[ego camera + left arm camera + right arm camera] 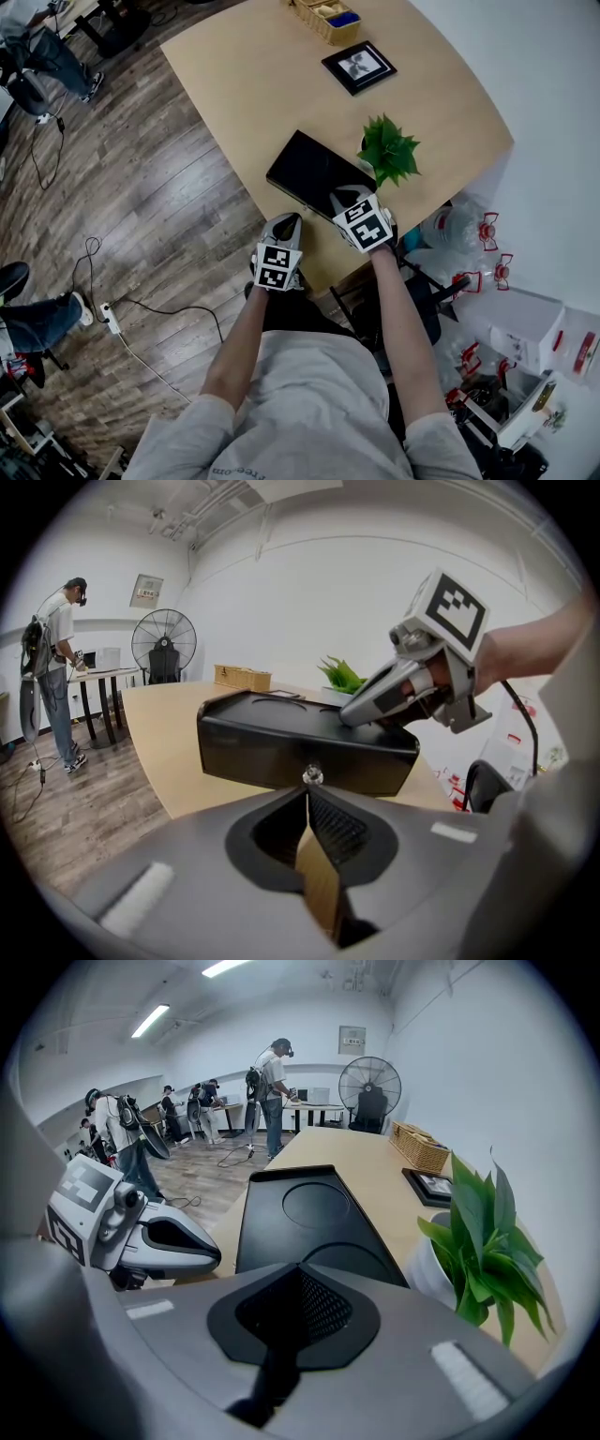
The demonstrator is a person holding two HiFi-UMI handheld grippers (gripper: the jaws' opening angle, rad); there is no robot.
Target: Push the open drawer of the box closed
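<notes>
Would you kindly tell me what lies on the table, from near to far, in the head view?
Box → picture frame → basket. The plant overlaps the box, so it is left out.

Light grey short-sleeved tee (309,412). Smooth grey shells on left tool (287,221) and right tool (341,198), black mesh inside, black-and-white marker cubes (274,267) at the back.

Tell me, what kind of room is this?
Probably an open office or lab: a long wooden table, a standing fan, and several people working farther back on a wood floor.
</notes>
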